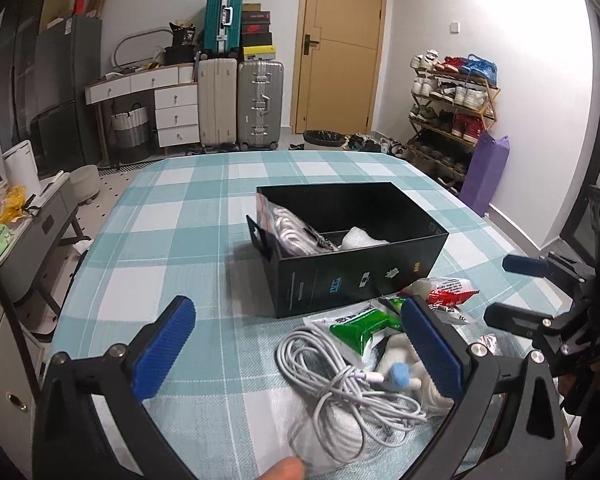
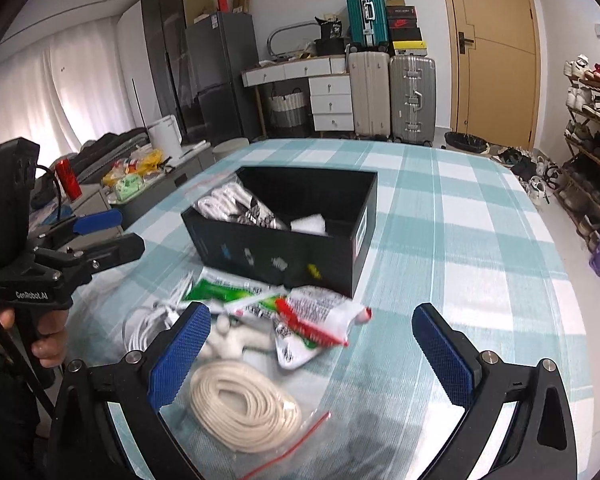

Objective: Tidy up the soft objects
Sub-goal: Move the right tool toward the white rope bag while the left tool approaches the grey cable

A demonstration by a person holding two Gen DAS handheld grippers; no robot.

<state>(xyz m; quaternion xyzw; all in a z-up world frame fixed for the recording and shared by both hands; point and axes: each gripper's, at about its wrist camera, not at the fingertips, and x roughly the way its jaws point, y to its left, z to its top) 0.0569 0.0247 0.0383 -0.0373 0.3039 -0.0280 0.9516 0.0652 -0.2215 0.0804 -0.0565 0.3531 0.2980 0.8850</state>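
Left gripper: your left gripper has its jaws spread wide with nothing between the pads, low over the near pile.
Right gripper: your right gripper is spread just as wide and holds nothing.
Cable bundles: two loose ones near you, a grey cable coil and a cream cord coil lying flat in a clear zip bag.
Packets: two, a green packet and a red-and-white packet, just beyond the coils, touching each other, long axes running roughly left to right.
Box: one black box farther out on the checked tablecloth, long axis left to right, open top up.
Inside it: one bagged white cable at the left end, leaning.
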